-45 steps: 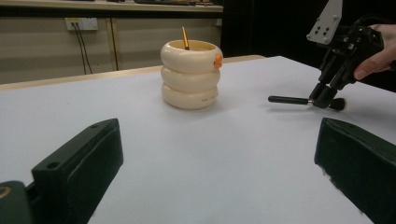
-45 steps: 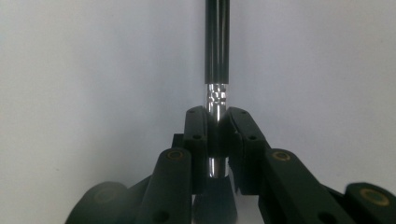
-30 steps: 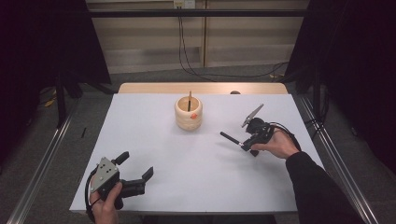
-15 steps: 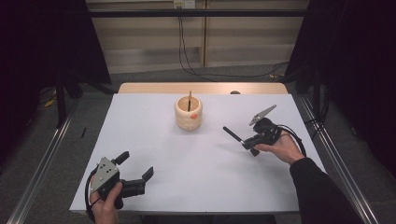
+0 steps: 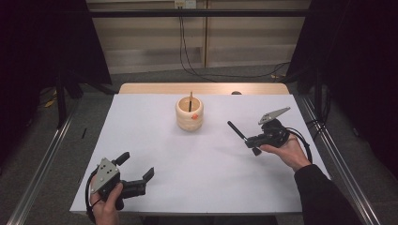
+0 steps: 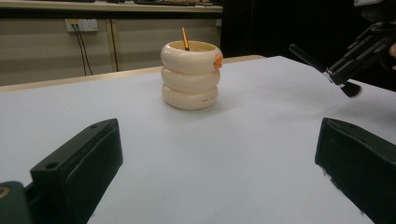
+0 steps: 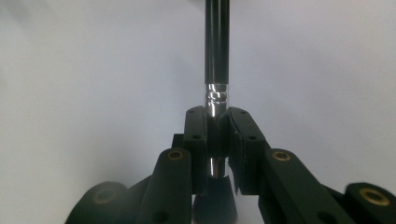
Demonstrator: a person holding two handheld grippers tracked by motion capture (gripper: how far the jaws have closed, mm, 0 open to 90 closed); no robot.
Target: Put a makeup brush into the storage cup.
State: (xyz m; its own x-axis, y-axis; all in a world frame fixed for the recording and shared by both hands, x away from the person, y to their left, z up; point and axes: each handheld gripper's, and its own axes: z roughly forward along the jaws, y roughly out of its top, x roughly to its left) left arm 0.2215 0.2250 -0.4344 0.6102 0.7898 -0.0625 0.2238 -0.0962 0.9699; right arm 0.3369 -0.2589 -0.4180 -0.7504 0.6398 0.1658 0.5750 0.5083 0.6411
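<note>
Two grippers are at work over the white worktop (image 5: 197, 159). The right gripper (image 5: 257, 139), at about three o'clock from the middle, has its jaws clamped on a makeup brush (image 7: 217, 56), pinching it at the shiny metal ferrule (image 7: 216, 100) where the black handle meets the head. In the high view the brush handle (image 5: 236, 130) sticks out toward ten o'clock, aimed roughly at the cream ringed holder (image 5: 189, 114), which stands at twelve o'clock on the worktop with a thin stick (image 5: 190, 100) upright inside it. The brush is lifted clear of the surface, well apart from the holder.

Judging by its looks, the brush is light and stiff along the handle, with a soft tuft (image 6: 351, 89) that would crush or splay if squeezed. The glossy handle and polished ferrule seem slippery, so a firm pinch at the ferrule, as now, probably gives the best control; a hold farther out on the handle could let it swing.

At seven o'clock, the left gripper (image 5: 136, 174) rests with its jaws spread wide, nothing between them.
</note>
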